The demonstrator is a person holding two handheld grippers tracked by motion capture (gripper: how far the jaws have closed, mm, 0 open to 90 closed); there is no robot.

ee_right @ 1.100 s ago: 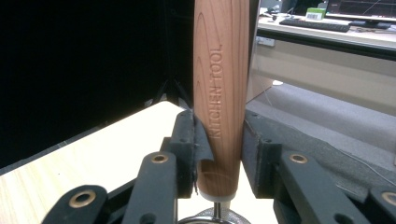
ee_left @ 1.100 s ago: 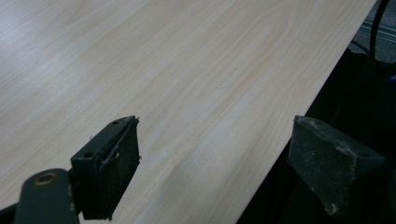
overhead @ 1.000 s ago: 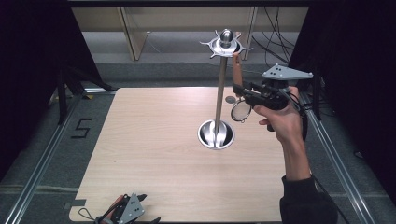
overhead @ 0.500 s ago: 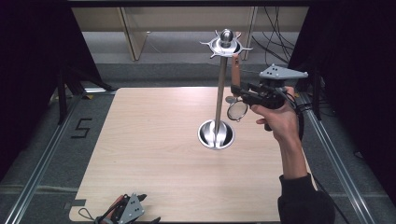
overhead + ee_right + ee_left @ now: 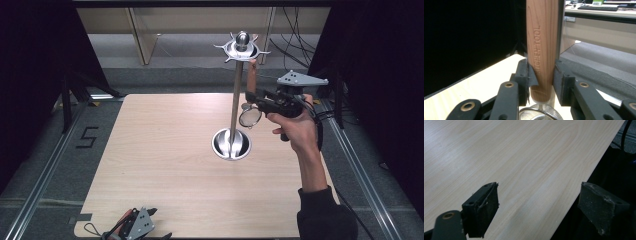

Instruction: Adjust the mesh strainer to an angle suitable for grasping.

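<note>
The left gripper [image 5: 137, 226] lies at the near table [image 5: 165, 165] edge, jaws spread on nothing; farther off, the right gripper [image 5: 541, 82] is clamped on the wooden handle [image 5: 541, 45] of a small strainer [image 5: 249, 116], held upright beside the stand's pole [image 5: 235, 107]; hanging it on the top hooks [image 5: 242, 48] is judged the step in hand, calling for a lift and alignment; any hanging hole at the handle's end cannot be made out.

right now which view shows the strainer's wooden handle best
The right gripper view: the wooden handle stands upright, clamped between the tongs, its engraved lettering readable. The high view shows it small beside the metal stand.
</note>
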